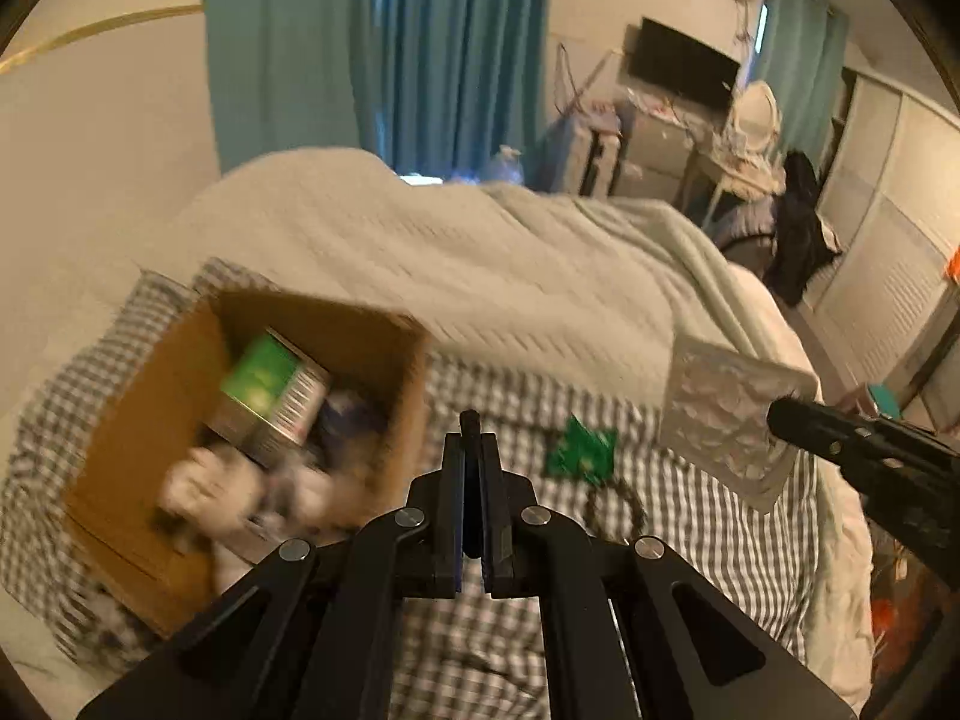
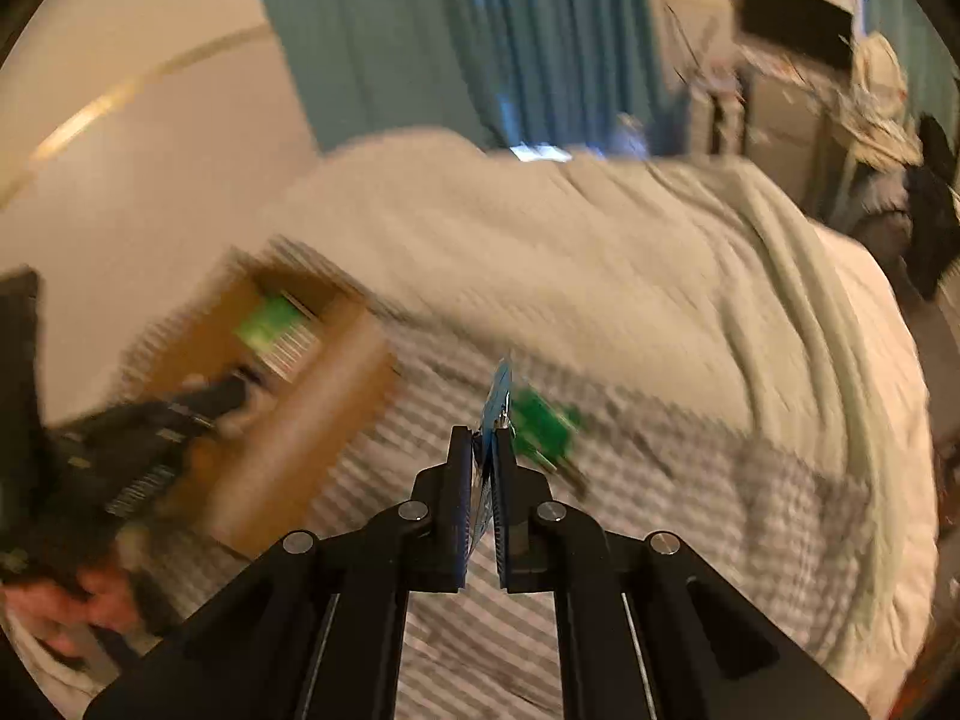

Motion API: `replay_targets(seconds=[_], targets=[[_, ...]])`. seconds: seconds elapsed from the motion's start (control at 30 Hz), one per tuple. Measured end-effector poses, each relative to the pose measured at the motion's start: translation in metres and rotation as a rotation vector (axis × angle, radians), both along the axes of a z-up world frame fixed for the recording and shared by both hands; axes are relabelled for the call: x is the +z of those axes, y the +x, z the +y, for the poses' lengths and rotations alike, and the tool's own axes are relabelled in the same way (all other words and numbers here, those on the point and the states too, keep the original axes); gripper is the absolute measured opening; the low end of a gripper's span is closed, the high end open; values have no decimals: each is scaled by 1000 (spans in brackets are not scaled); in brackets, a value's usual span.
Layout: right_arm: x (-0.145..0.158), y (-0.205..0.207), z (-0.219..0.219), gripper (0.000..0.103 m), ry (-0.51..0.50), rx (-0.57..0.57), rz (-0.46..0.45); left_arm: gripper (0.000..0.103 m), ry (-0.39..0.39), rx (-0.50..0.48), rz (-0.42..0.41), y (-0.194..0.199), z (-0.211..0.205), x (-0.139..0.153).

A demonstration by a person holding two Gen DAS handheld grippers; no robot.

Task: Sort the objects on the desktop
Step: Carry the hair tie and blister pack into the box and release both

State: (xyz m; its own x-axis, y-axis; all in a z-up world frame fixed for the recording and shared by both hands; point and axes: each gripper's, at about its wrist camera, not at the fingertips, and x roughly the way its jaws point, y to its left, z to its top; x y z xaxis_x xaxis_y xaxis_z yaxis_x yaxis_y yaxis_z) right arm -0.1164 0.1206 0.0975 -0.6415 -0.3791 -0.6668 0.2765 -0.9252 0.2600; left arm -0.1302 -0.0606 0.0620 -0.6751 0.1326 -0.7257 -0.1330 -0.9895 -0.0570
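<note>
Item 1: right gripper (image 2: 485, 438). Jaws pressed together on a thin silver blister pack (image 1: 729, 414); in the right wrist view only the pack's edge shows, a bluish sliver between the pads. In the left wrist view the pack is seen flat-on, held by its right-hand end, hanging in the air above the checked cloth (image 1: 690, 516) on the bed.

Item 2: left gripper (image 1: 478, 438). Jaws closed; a thin dark strip sits between the pads, and whether it is an object I cannot tell.

Item 3: cardboard box (image 1: 180, 396). Open-topped, on the checked cloth at the left of the scene, already holding a green-labelled carton (image 1: 270, 396) and pale items too blurred to name.

Item 4: green item (image 1: 579, 450), lying loose on the cloth between box and pack.

Governing relation: the box lies to the left of the held pack, and slightly farther away. The pack's long axis runs roughly left to right. The left gripper is nearer the box; the right one must cross leftward, past the green item, to drop the pack in.
</note>
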Motion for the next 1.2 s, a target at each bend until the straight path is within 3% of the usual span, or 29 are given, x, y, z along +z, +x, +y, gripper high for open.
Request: replay_targets(seconds=[0.13, 0.2, 0.33, 0.5, 0.57, 0.6, 0.63, 0.67, 0.7, 0.73, 0.9, 1.2], targets=[[36, -7, -61, 5, -54, 79, 74, 4, 7, 40, 9, -13, -43, 26], [43, -12, -93, 5, -81, 122, 85, 4, -69, 39, 18, -17, -60, 29], [28, -27, -143, 5, -115, 175, 51, 4, -210, 11, 40, -19, -82, 22], [1, -49, -179, 5, -101, 174, 0, 6, -183, 9, 12, -28, -107, 5], [-4, -55, -178, 7, -115, 164, -9, 12, -195, 0, -2, -33, -111, 1], [-4, -58, -175, 13, -126, 148, -6, 17, -192, -4, -8, -34, -112, 1], [-3, -61, -172, 28, -132, 138, -2, 35, -184, -3, -12, -36, -114, 0], [-1, -62, -166, 37, -139, 129, 3, 62, -169, 5, -14, -37, -116, 1], [2, -64, -161, 52, -145, 111, 15, 71, -148, 20, -4, -36, -118, 3], [4, -64, -157, 55, -147, 99, 26, 78, -124, 36, 13, -37, -123, 4], [11, -62, -127, 55, -142, 39, 55, 79, -23, 97, 1, -43, -127, 10], [4, -27, -46, 55, -111, -99, 54, 82, -35, 34, 31, -20, -71, 25]])
